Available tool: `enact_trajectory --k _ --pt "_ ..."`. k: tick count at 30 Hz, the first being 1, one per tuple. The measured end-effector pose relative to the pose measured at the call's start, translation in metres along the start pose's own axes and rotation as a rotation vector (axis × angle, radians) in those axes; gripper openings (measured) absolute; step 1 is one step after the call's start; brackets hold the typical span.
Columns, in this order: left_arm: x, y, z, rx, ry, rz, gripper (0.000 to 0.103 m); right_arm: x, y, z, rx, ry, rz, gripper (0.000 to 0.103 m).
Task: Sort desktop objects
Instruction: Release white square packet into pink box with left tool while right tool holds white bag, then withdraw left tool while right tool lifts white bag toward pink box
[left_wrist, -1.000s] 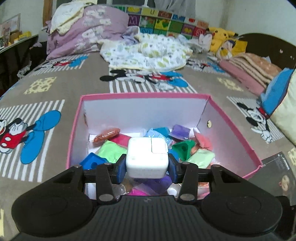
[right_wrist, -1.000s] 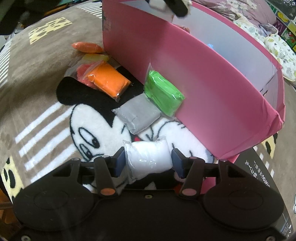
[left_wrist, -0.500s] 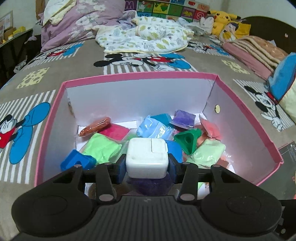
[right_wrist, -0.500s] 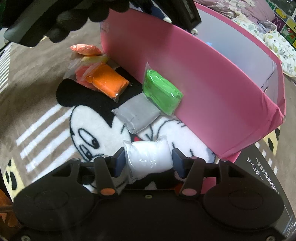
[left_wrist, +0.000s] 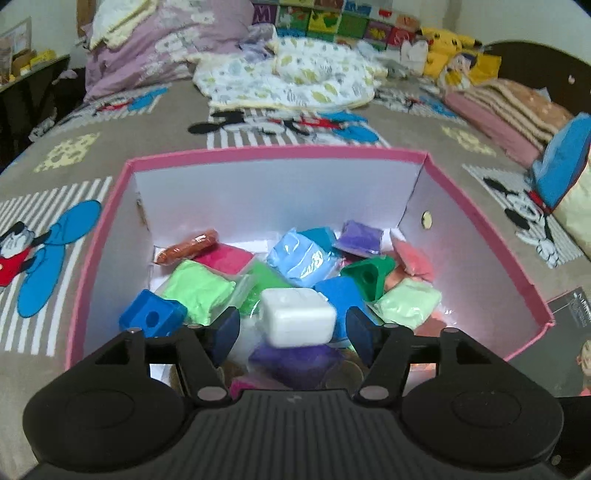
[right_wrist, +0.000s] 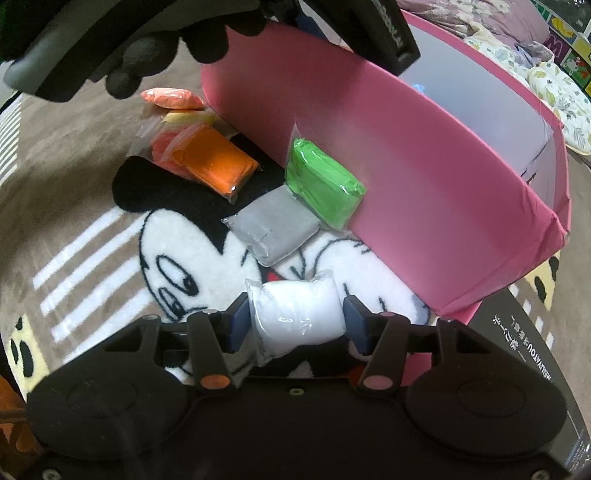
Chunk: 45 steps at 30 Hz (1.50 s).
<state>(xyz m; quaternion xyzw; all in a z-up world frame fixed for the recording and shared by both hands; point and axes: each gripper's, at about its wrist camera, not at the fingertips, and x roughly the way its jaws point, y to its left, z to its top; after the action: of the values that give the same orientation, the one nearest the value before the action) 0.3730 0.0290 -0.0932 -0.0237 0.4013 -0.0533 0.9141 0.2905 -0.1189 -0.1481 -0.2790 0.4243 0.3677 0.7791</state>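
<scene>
Risk lay low in both frames: left hand-held gripper spread, white block loose over the box, while right hand-held gripper pinching a white pack could squeeze it out.

My left gripper hangs over the pink box with its jaws spread; the white block sits tilted between them, clear of both pads, above a purple packet among mixed coloured packets.
</scene>
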Motion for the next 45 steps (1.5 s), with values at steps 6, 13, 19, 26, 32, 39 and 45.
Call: enact_trajectory --k 6,13,19,26,32,39,45 --pt "-0.051 0.005 -0.034 -0.076 -0.187 -0.002 0.062 -0.001 0.005 0.001 -0.036 -0.005 -0.020 0.053" --pt "-0.120 0.009 -0.087 -0.165 -0.349 0.002 0.062 -0.003 0.005 0.002 -0.035 -0.017 -0.017 0.052" --pt "-0.134 0.010 -0.143 -0.168 -0.368 0.064 0.062 -0.007 0.004 0.000 -0.028 -0.035 -0.008 0.052" --pt "-0.107 0.028 -0.166 -0.159 -0.299 0.056 0.062 -0.021 0.009 0.003 -0.040 -0.048 0.014 0.052" --pt "-0.099 0.024 -0.170 -0.111 -0.265 0.026 0.062 -0.040 0.006 0.016 -0.032 -0.077 0.017 0.052" --pt "-0.091 0.013 -0.177 -0.024 -0.229 0.017 0.062 -0.068 0.007 0.030 -0.041 -0.134 0.011 0.052" --pt "-0.077 0.010 -0.182 -0.006 -0.158 0.029 0.072 -0.093 0.002 0.043 -0.021 -0.193 0.021 0.052"
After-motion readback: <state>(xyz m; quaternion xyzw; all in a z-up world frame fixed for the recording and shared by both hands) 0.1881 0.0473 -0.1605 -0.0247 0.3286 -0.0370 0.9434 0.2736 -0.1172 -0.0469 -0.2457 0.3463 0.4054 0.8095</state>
